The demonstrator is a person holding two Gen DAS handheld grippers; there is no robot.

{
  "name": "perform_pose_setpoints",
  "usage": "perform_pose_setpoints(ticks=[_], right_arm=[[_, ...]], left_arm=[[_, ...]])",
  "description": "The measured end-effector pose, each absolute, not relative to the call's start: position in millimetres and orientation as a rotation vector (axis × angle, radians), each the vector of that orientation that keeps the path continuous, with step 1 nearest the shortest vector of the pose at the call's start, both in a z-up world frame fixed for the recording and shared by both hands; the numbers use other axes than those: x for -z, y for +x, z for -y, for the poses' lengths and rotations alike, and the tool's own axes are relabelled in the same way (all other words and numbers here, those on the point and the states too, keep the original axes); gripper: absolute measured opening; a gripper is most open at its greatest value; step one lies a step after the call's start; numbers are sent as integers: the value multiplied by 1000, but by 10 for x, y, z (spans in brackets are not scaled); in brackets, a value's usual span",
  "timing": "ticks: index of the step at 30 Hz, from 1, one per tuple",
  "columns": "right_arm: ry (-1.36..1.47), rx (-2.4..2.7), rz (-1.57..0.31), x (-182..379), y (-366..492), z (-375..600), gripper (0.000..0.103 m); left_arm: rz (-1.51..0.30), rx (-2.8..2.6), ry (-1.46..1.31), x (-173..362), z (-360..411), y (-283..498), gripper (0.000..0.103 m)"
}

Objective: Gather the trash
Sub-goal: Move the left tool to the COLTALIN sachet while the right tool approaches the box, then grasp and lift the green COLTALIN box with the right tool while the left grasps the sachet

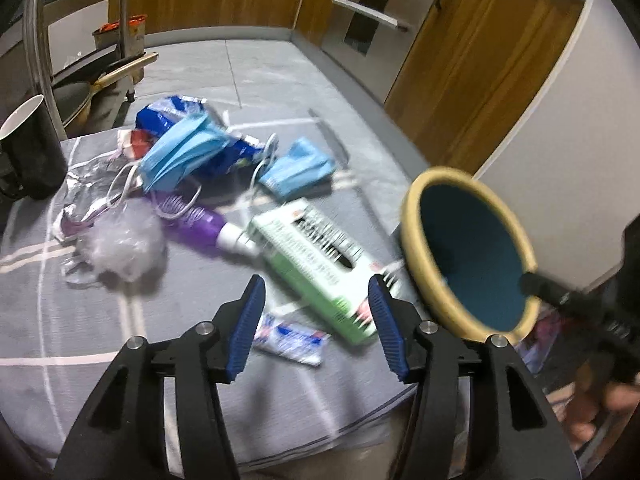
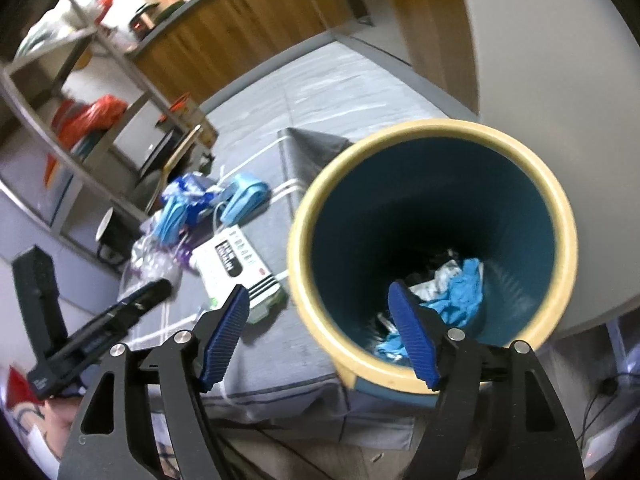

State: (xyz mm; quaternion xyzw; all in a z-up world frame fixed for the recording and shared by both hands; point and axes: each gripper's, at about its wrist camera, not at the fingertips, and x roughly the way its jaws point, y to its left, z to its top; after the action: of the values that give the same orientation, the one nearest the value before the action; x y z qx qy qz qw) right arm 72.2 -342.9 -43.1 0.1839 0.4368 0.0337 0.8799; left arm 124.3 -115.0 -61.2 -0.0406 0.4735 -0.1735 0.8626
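The litter lies on a grey cloth-covered table [image 1: 192,392], and the nearest piece to the left gripper [image 1: 316,328] is a green-and-white cardboard box [image 1: 316,264]. In the left wrist view the box lies just ahead of the open jaws, its long axis running diagonally from the middle of the table toward the near right edge, so it crosses the line of the fingers at a slant; its near end sits between the two blue ribbed pads [image 1: 246,324]. A small flattened white-and-blue tube [image 1: 290,338] lies closer still, right beside the left pad. Farther back, toward the far left corner, sit two pale blue face masks [image 1: 188,156], a purple plastic bottle [image 1: 200,224] and a wad of clear plastic wrap [image 1: 124,246].

The left gripper is spread wide and holds nothing; it touches nothing that I can see.

At the table's right edge is a round bin with a cream rim and dark teal inside [image 2: 432,248], tilted toward the cameras. The right gripper [image 2: 320,332] is also spread wide and empty, one pad outside the rim and the other over the bin's mouth, above crumpled blue and white scraps [image 2: 456,292] at the bottom. Whether either pad touches the rim I cannot tell.

My judgement: the left gripper is nearer the box, and it would need turning to square its pads across the box's narrow width.
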Motion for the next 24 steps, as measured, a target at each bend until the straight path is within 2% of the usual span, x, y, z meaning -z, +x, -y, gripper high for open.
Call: perform_pose_setpoints(ticks=[9,15,23,24], right_arm=[[343,-108,-932,463,777,3194,74],[337,-109,-944,487,780,3158,74],[320,-109,-969,548,836,3118,74],[314,-113,-971,550,851,3097,74]], left_arm=[[-1073,326,36,1020,1069,1181,59],[-1057,372,138,1111,1254,1153,68],[-1074,372,206,1249,1369,1185,68],[-1075,370,206,1256,1363,1188,63]])
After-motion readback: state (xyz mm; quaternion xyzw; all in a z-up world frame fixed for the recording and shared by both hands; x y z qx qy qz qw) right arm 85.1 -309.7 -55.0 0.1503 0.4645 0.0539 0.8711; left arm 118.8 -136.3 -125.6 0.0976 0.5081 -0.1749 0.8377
